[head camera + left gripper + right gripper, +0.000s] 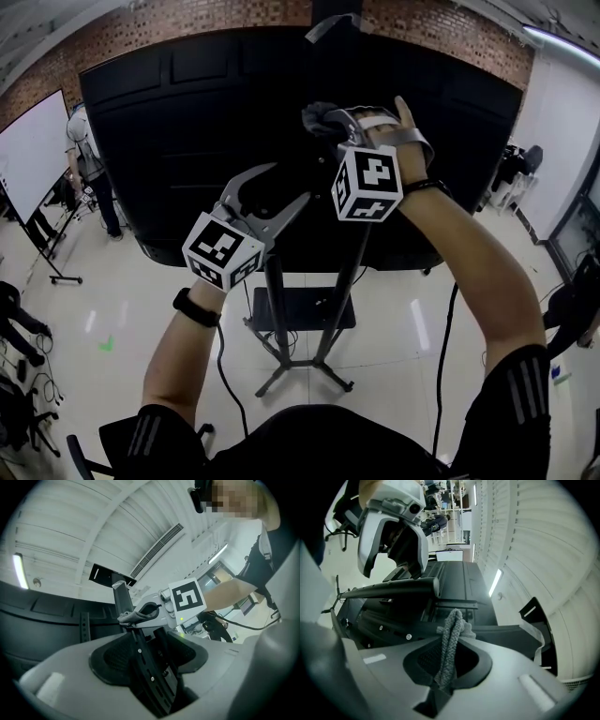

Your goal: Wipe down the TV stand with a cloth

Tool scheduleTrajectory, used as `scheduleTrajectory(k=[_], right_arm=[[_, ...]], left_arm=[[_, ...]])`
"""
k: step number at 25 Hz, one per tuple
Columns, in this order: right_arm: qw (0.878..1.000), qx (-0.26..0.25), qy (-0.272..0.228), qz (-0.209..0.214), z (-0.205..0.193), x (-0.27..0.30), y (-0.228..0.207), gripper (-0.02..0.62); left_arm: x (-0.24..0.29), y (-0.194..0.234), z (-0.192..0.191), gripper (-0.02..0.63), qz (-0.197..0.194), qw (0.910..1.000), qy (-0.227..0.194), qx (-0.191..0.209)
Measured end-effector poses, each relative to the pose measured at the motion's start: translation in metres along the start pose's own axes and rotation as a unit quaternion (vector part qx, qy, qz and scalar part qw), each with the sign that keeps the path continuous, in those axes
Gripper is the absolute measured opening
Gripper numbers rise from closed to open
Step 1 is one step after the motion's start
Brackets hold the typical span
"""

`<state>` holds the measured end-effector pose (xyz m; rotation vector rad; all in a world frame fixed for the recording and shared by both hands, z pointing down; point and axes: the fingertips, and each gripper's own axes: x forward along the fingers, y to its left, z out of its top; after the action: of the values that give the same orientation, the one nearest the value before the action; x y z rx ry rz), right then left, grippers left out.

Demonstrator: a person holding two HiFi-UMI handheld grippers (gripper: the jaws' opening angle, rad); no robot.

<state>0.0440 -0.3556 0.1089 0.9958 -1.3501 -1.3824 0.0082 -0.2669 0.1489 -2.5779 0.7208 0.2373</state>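
Observation:
The black back of the TV (187,112) fills the upper head view, carried on a black stand with a post (275,309), a small shelf (302,307) and floor feet. My right gripper (337,124) is raised against the mount's top, shut on a grey cloth (323,118). In the right gripper view the cloth (451,644) stands bunched between the jaws of that gripper (449,660). My left gripper (291,186) sits lower left of it. In the left gripper view the stand's slotted upright (150,667) runs between the jaws, which close on it (149,656). The cloth (131,616) touches the upright above.
A whiteboard (33,155) on a wheeled frame and a person (89,159) stand at the left. Black cables (445,347) hang down to the glossy floor. Chairs and another person (577,309) are at the right edge.

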Motion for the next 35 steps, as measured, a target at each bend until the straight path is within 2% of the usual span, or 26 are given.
scheduleTrajectory(k=[3, 8, 12, 25, 35], right_arm=[[1.0, -0.026, 0.006, 0.009, 0.003, 0.001, 0.021, 0.026], [0.998, -0.054, 0.025, 0.02, 0.006, 0.0, 0.052, 0.026], [0.994, -0.097, 0.037, 0.019, 0.006, 0.005, 0.079, 0.026], [0.99, -0.121, 0.045, 0.061, 0.012, 0.007, 0.166, 0.026], [0.988, -0.114, 0.049, 0.097, 0.015, 0.012, 0.237, 0.026]], left_arm=[[-0.004, -0.004, -0.017, 0.261, 0.005, 0.9999, 0.011, 0.0], [-0.008, -0.013, -0.035, 0.261, 0.002, 0.9995, 0.023, -0.02], [-0.014, -0.016, -0.049, 0.261, 0.005, 0.999, 0.028, -0.035], [-0.028, -0.034, -0.103, 0.261, 0.005, 0.9963, 0.062, -0.059], [-0.041, -0.045, -0.152, 0.262, 0.014, 0.9913, 0.096, -0.09]])
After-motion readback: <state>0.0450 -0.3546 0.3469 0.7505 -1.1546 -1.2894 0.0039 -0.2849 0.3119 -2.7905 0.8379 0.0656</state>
